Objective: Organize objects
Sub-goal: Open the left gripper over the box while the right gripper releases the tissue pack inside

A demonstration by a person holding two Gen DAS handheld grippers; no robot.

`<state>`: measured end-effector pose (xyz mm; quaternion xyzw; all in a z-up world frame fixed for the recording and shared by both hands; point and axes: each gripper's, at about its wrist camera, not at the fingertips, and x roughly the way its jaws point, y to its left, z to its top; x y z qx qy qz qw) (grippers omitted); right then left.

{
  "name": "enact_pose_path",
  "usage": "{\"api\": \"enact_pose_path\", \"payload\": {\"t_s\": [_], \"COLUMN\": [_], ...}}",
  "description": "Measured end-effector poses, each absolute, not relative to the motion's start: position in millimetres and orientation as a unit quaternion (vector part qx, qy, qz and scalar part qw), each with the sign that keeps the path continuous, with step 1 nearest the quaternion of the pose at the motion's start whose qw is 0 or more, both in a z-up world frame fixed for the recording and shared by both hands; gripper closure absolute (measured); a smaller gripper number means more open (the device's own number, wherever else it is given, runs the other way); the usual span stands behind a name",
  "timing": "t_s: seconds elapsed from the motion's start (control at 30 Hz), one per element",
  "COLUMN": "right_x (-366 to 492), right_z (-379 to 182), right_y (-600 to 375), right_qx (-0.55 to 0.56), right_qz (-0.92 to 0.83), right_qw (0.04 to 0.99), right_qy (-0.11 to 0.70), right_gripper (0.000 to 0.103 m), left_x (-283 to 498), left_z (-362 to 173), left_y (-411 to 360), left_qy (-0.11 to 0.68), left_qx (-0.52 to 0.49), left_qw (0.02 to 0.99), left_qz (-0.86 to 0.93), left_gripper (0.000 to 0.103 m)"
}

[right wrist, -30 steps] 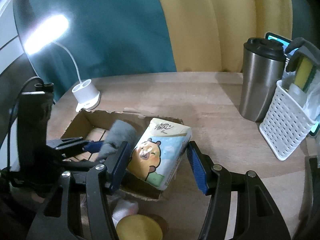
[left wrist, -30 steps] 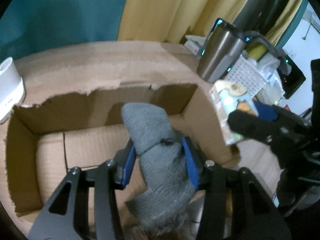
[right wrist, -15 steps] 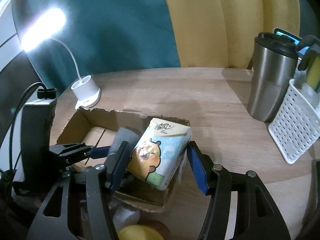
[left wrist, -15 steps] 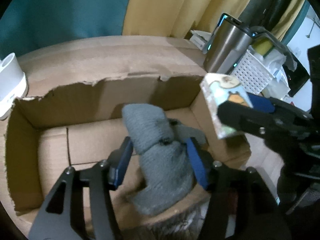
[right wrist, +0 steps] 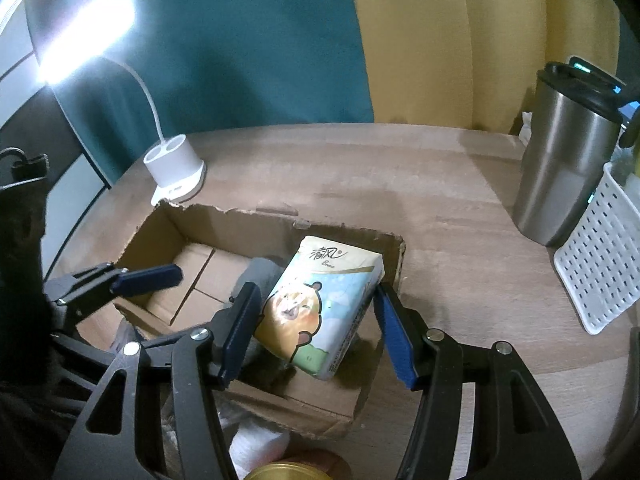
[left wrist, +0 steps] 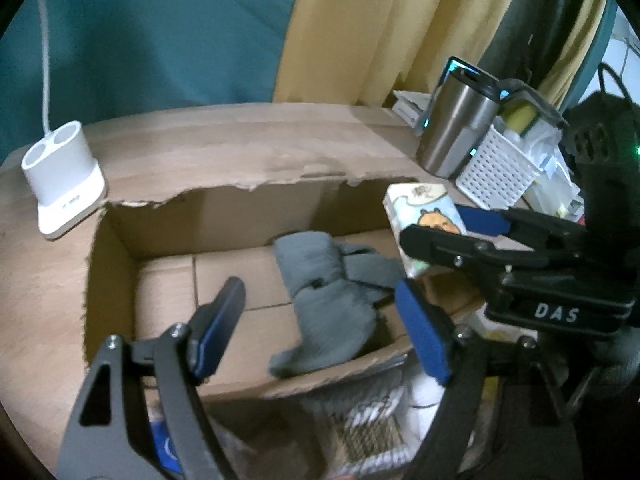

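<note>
An open cardboard box [left wrist: 120,248] [right wrist: 394,258] sits on the wooden table. A grey sock [left wrist: 324,308] [right wrist: 256,272] lies inside it, draped toward the near wall. My left gripper [left wrist: 320,320] [right wrist: 148,276] is open above the box, its jaws wide apart on either side of the sock and clear of it. My right gripper [right wrist: 316,312] is shut on a tissue pack [right wrist: 320,304] [left wrist: 424,216] printed with a cartoon bear, held tilted over the box's right end.
A white lamp base [left wrist: 62,176] [right wrist: 176,168] stands left of the box. A steel tumbler [left wrist: 456,128] [right wrist: 568,176] and a white perforated basket [left wrist: 496,168] [right wrist: 600,272] stand at the right. Loose items [left wrist: 380,432] and a gold lid [right wrist: 288,472] lie in front of the box.
My left gripper opened and let go of the grey sock, which now lies in the box. My right gripper carried the tissue pack further over the box's right end.
</note>
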<state>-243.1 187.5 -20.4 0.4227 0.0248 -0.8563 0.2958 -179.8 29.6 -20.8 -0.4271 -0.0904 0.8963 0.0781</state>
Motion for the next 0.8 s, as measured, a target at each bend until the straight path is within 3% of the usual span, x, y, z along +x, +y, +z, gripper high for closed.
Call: {"api": "enact_pose_path", "payload": {"t_s": [0.23, 0.33, 0.8], "right_x": [-241, -238, -219], "right_z": [-21, -18, -9], "right_y": [182, 181, 190], "right_qx": [0.424, 0.421, 0.411], "right_qz": [-0.853, -0.855, -0.866], "right_qw": [0.303, 0.301, 0.283], "right_qy": [0.022, 0.022, 0.026], "right_gripper": [0.040, 0.030, 0.030], "left_x": [-169, -165, -143], "left_z": [-13, -13, -5], "left_y": [11, 6, 4], "left_qy": [-0.100, -0.101, -0.095], "left_qx": [-0.409, -0.408, -0.391], "left_qw": [0.065, 0.062, 0.051], "left_qz": [0.905, 0.905, 0.914], "left_gripper": [0.024, 0.024, 0.024]}}
